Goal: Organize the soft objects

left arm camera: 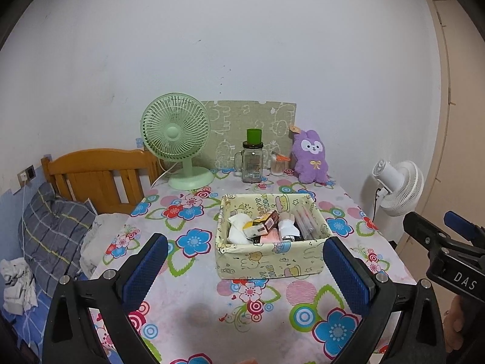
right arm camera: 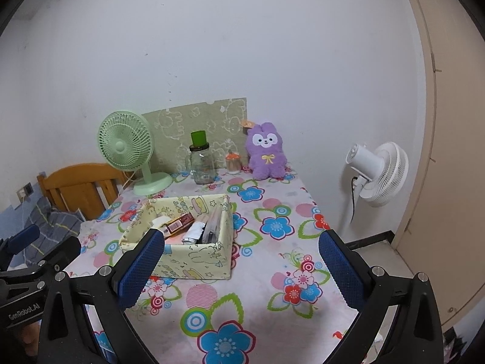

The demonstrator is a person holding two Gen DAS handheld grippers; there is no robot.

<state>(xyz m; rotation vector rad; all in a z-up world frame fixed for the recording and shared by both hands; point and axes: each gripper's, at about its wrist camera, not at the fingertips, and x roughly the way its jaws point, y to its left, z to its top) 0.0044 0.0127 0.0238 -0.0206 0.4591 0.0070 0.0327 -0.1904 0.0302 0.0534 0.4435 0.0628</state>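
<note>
Left tool (left arm camera: 245, 261): my view shows both black arms with blue textured pads (left arm camera: 145, 268) spread wide, nothing between them, held above the tabletop. Right tool (right arm camera: 241, 261): same pose, blue pads (right arm camera: 341, 268) wide apart, empty. The two tools sit side by side, apart, both pointing forward.

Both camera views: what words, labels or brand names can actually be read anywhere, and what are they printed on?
"DAS": on the right gripper body, cut off at the picture's edge.
"GenRobot.AI": on the left gripper body.
Fabric storage box: cartoon lettering, too distorted to read.
Small brown carton inside it: print too small.
Glass jar: label blurred.
</note>
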